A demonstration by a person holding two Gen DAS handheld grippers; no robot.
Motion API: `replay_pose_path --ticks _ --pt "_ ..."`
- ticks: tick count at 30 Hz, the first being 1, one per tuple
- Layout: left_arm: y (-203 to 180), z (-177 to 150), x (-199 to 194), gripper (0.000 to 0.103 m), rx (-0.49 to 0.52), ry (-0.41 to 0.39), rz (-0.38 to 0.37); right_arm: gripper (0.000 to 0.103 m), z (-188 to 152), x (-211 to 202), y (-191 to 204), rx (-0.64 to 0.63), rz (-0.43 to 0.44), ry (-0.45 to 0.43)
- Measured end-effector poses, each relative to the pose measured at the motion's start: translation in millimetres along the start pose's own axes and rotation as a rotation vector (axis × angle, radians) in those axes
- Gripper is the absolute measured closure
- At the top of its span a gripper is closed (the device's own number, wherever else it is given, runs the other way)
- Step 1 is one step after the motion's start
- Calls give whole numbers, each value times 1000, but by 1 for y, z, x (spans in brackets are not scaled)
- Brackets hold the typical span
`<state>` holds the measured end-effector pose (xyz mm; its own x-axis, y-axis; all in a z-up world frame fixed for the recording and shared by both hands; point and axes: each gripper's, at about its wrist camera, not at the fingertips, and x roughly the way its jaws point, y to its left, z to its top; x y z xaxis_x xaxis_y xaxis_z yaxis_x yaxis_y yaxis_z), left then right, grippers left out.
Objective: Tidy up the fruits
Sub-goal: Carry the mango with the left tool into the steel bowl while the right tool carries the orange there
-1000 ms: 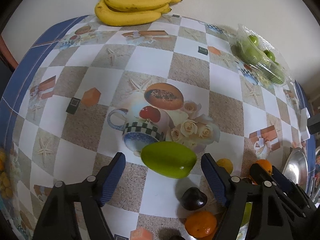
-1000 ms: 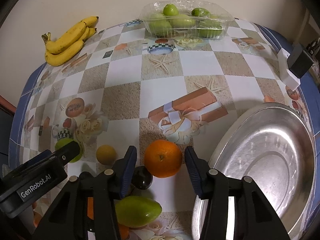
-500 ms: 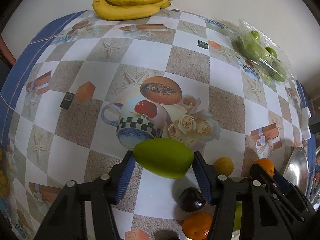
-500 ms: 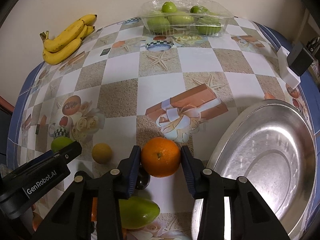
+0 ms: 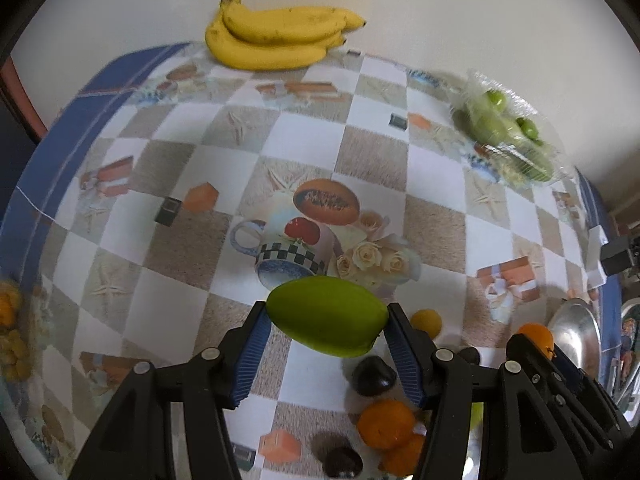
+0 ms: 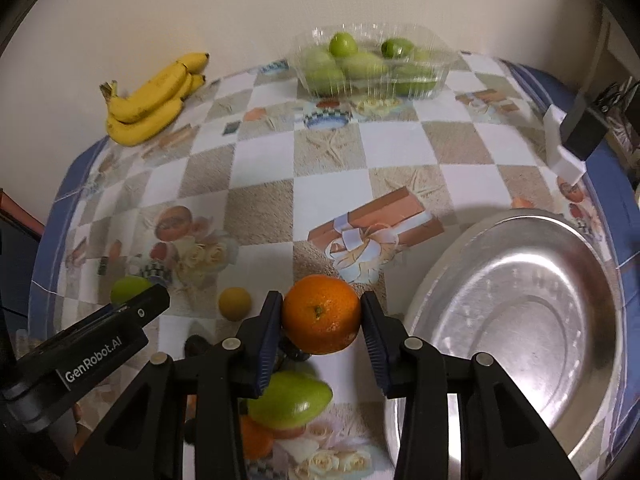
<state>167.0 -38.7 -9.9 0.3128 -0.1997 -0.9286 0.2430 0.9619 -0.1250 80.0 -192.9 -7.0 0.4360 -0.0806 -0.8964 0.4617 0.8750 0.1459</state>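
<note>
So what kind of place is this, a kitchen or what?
Probably a home kitchen or dining table. A printed checkered tablecloth covers it, a bunch of bananas and a clear tub of green fruit sit by a plain wall, and a metal tray waits nearby.

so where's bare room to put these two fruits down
Free: the checked cloth between the bananas and the clear tub, and the silver tray, which holds nothing. Crowded: the near patch under both grippers, where loose oranges, dark fruits and another green fruit lie.
</note>
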Motion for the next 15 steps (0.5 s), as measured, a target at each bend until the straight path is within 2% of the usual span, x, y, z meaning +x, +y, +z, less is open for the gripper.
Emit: replay_pose_path --ticks 8,15 --pt "-20 -17 -41 42 45 -70 -9 62 -17 -35 -16 26 -16 -27" --pt "-65 -38 -54 42 142 -82 -34 62 -34 -49 -64 113 -79 -24"
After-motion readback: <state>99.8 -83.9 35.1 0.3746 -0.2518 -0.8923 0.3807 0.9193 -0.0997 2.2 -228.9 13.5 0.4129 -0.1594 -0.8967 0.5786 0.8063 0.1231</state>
